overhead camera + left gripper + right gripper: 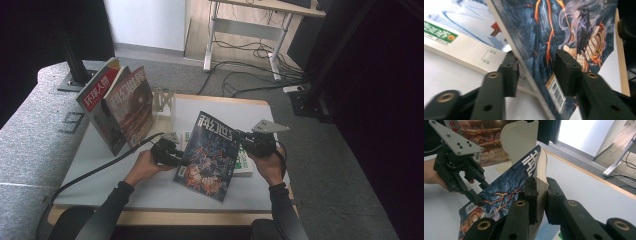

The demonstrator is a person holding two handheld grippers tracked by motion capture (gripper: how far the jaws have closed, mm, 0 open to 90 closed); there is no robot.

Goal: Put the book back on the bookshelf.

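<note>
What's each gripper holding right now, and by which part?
Right gripper clamps the dark-cover magazine by its page edge. Left gripper straddles the barcode edge, not yet clamped.

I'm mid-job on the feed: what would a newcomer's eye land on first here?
The dark-covered magazine, lifted off the table at mid-frame, with the right hand-held gripper clamped on its page edge and the left hand-held gripper straddling its spine side. Next, two magazines stand upright at the table's far left beside a cream rack.

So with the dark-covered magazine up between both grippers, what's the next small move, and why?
Probably close the left gripper fully on the magazine. Its jaws straddle the barcode edge with a gap on one side, while the right gripper already pinches the opposite edge.
</note>
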